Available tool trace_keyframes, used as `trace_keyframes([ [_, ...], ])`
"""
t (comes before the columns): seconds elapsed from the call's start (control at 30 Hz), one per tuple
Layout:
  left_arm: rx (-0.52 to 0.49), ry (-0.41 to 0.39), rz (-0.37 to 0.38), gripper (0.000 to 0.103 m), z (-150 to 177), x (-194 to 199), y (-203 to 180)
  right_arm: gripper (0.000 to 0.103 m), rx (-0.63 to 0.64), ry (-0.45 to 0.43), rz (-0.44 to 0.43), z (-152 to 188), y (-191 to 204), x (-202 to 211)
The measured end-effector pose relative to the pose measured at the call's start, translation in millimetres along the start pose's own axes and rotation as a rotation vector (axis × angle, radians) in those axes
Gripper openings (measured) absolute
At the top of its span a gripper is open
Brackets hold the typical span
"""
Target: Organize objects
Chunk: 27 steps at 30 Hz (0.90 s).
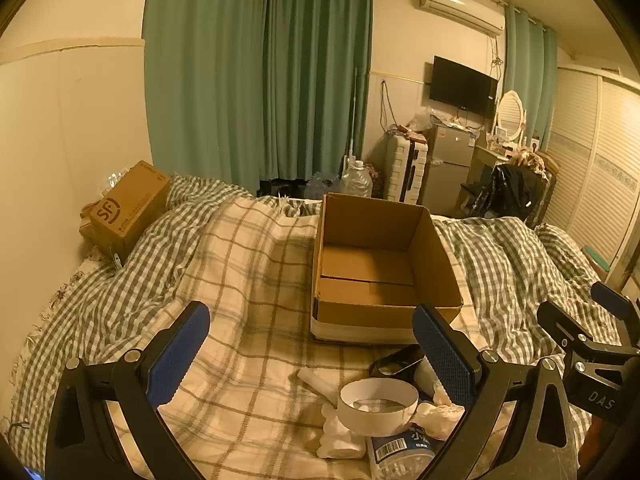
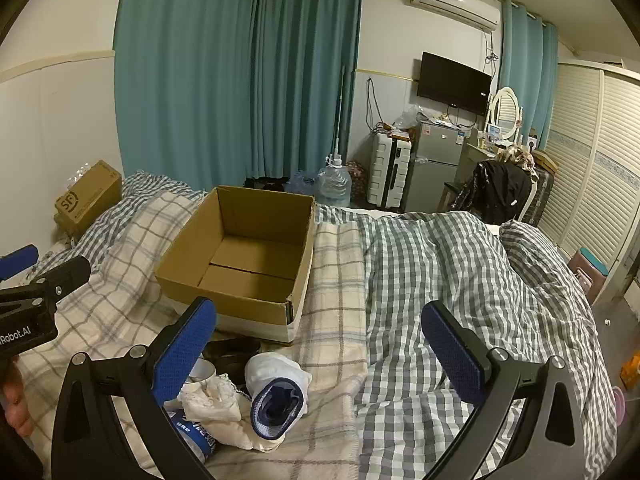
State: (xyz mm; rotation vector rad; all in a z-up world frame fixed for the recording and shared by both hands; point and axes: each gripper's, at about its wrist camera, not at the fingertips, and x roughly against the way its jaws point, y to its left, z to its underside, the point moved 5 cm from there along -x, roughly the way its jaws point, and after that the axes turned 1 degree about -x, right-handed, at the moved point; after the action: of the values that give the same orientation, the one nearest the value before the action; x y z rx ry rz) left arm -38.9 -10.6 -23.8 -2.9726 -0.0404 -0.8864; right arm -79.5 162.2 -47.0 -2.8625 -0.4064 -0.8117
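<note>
An open, empty cardboard box (image 1: 424,300) (image 2: 200,280) sits on the checked blanket in the middle of the bed. In front of it lies a small heap: a white tape roll (image 1: 376,406), a black case (image 1: 396,360), crumpled white cloth (image 1: 340,436), a blue-labelled packet (image 1: 400,452) (image 2: 192,436) and a rolled white sock with a blue opening (image 2: 276,392). My left gripper (image 1: 312,360) hangs open above the heap, nothing between its blue pads. My right gripper (image 2: 320,356) is open too, just right of the heap and empty. Each gripper shows at the other view's edge.
A second SF cardboard box (image 1: 128,208) (image 2: 86,200) lies by the wall at the bed's far left. A rumpled green-checked duvet (image 2: 460,272) covers the right side. Beyond the bed stand a water jug (image 2: 334,184), a suitcase, a small fridge and a chair.
</note>
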Motion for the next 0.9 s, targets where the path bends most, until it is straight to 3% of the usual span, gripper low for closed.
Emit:
trace_keyframes([
  [0.9,-0.029,-0.010,-0.025,0.103,1.3,2.9,-3.9,0.103,0.015,0.004,-0.017,1.1,7.0,1.2],
])
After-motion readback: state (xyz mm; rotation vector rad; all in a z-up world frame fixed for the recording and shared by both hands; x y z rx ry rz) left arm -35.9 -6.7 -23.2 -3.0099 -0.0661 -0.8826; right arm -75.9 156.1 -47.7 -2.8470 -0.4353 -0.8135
